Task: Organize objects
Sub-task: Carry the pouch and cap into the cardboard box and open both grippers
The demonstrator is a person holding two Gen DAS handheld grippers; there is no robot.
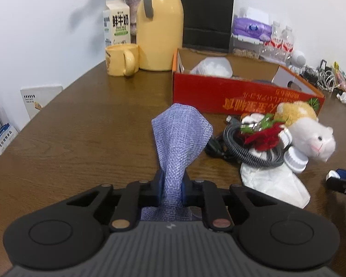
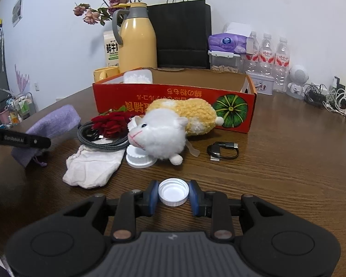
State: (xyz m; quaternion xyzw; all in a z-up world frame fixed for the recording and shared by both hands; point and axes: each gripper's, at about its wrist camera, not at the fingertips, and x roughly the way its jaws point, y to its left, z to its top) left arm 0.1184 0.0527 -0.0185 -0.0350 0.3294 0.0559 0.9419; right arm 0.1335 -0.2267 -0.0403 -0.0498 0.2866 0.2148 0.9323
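here the left gripper [image 1: 171,188], angled down, pinches the purple pouch [image 1: 181,136]; right gripper [image 2: 173,197] clamps the white cap [image 2: 173,192].

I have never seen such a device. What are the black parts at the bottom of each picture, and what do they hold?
No robot arm here: a person holds a two-finger gripper in each hand, and a camera on each looks along its fingers. In the left view, the left gripper is shut on a purple cloth pouch. In the right view, the right gripper is closed on a white bottle cap. On the wooden table lie a plush hamster, a coiled cable, a white cloth bag and a red cardboard box.
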